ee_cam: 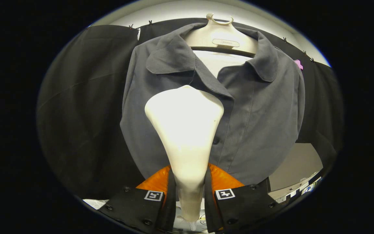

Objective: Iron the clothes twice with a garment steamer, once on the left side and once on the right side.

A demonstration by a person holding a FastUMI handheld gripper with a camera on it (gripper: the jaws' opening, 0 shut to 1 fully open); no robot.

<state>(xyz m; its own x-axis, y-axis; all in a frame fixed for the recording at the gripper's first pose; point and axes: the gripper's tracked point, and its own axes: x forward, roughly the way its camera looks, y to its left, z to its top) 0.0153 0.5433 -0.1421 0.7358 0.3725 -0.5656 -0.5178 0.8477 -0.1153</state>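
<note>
Steamer (185, 136) is held in the jaws of the gripper (189, 191). Both fingers (161, 201) press on its thin handle, one on each side, so the jaws are clenched on it. The handle goes up between the fingers and gets wider at the top. The wide, round head of the steamer is pale and bright in the light. It stands upright, just ahead of the fingers.

The head is in front of the shirt (255, 117). It sits by the middle of the shirt, where the two front sides meet, and covers part of the side next to the buttons. I cannot tell if the head touches the cloth or is just close to it.

The shirt is dark grey with a big collar (170, 57). A dark button (215, 140) shows just beside the steamer's head. The shirt is open at the neck and something white shows inside it. It hangs on a pale hanger (221, 35), with the hook at the very top.

Behind the shirt is the dark cloth wall (83, 113) of the booth. A small pink thing (299, 64) is near the shirt's shoulder, on the wall. Low down, past the shirt's hem, a light wall (295, 165) shows.
</note>
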